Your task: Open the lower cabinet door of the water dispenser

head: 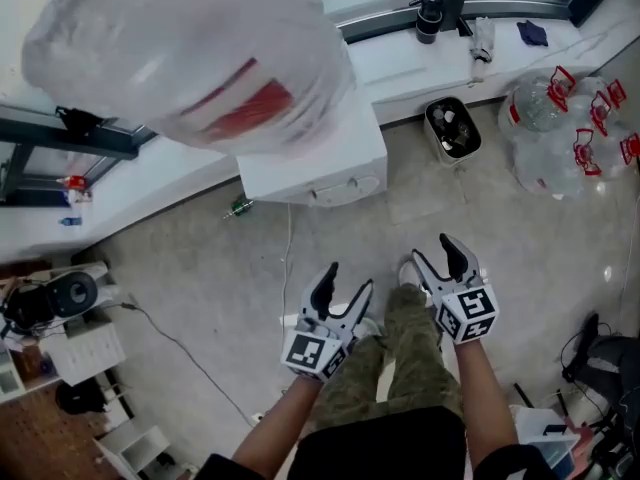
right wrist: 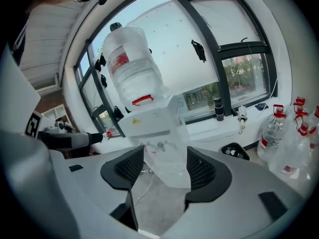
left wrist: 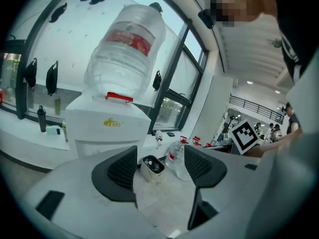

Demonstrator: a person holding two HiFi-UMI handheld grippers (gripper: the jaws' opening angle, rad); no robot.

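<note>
While the water dispenser (head: 330, 163) stands at upper centre of the head view under its big bottle (head: 190, 48), its lower cabinet door (right wrist: 172, 169), below the taps at the centre of the right gripper view, looks untouched, so I judge the whole opening is left to do. The fingers of my left gripper (head: 347, 278) and right gripper (head: 434, 250) gape wide, holding nothing, well apart from the dispenser. Empty bottles (head: 565, 123) crowd the upper right with a bin (head: 452, 128) beside them, and a cable (head: 288, 253) trails over the floor in my path.
</note>
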